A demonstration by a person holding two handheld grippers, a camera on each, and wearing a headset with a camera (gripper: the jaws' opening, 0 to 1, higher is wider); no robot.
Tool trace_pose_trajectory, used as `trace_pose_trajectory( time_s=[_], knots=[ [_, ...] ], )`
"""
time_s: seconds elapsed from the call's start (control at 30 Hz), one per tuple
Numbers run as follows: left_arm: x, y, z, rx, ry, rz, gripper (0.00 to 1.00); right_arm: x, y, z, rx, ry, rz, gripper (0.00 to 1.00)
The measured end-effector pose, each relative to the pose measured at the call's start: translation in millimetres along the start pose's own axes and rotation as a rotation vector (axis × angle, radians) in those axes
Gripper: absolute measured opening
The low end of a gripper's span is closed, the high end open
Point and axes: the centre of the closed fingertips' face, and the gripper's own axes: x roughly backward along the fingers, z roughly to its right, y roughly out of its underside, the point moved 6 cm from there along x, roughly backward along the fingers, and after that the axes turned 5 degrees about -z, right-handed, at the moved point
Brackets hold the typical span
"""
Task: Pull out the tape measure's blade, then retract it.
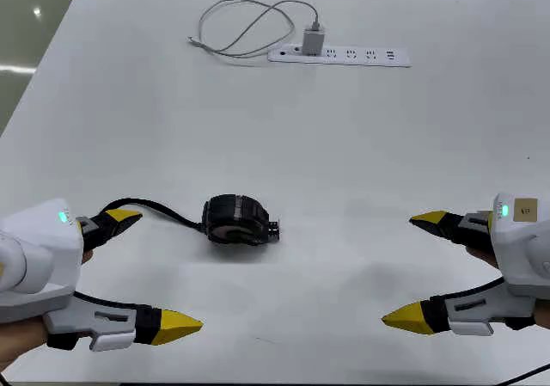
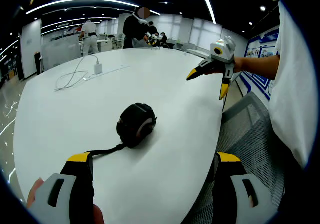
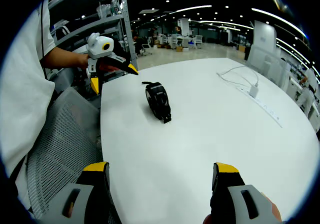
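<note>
Tape measure [image 1: 236, 220] lies on the white table [image 1: 344, 145], nearer the left gripper [image 1: 168, 270] than the right gripper [image 1: 399, 270], bare tabletop all round; both claws hang jaws wide apart, gripping nothing. Its black strap [image 1: 159, 207] runs to the left gripper's upper jaw, end hidden there. The gripper views add the table's near edge, with a mesh chair [image 2: 245, 119] just beside it.

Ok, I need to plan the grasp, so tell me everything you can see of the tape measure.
The tape measure is a black case, rubbery-looking, with a paler side panel, lying on the white table. Its blade looks retracted, only the end hook showing. A black strap trails toward the left gripper. Neither gripper holds it.
</note>
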Motion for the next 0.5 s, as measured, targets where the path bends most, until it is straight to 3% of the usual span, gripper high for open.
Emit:
trace_pose_trajectory(
  time_s=[0.5],
  knots=[
    [-1.1,0.0,-3.3,-0.004,-0.008,0.002,0.96,-1.7,0.1,3.2,0.006,0.009,0.003,0.81]
  ],
)
